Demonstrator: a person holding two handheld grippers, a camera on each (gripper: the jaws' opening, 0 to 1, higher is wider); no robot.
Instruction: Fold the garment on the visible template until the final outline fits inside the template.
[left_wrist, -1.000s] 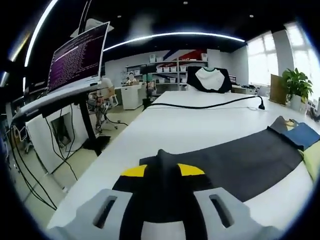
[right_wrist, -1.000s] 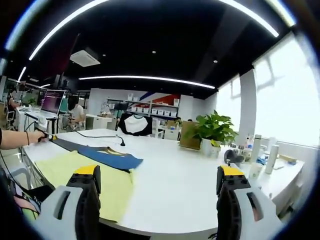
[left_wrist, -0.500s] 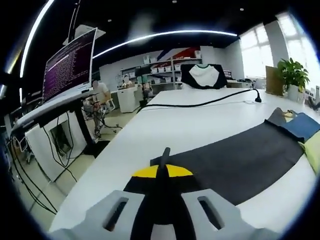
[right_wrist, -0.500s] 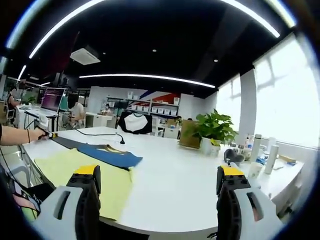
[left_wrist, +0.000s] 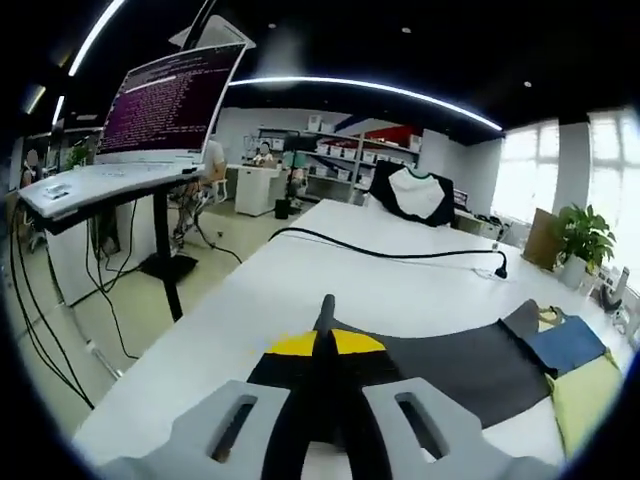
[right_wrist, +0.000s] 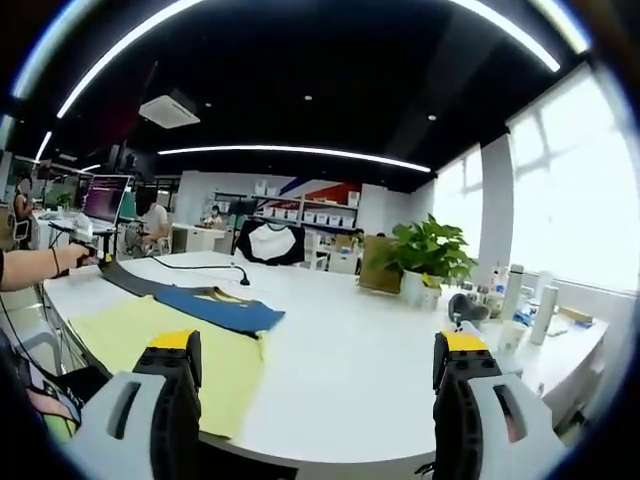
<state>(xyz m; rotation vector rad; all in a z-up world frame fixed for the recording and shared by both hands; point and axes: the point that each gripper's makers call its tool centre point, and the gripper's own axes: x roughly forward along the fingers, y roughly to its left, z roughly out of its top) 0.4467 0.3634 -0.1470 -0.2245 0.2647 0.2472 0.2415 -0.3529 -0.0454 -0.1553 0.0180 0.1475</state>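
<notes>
on the white tabletop (left_wrist: 300, 285) the garment (left_wrist: 455, 360) lies spread, dark part at the edge, blue and yellow parts further along. the left gripper (left_wrist: 322, 345) has its fingers pressed together on the dark corner; a second ago they stood apart around it. the right gripper (right_wrist: 318, 370) stays off the cloth with fingers wide apart, over the yellow template (right_wrist: 150, 340).

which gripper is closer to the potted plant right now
Right. The right gripper hangs open near the potted plant; the left gripper pinches the garment's dark sleeve at the table's opposite end.
</notes>
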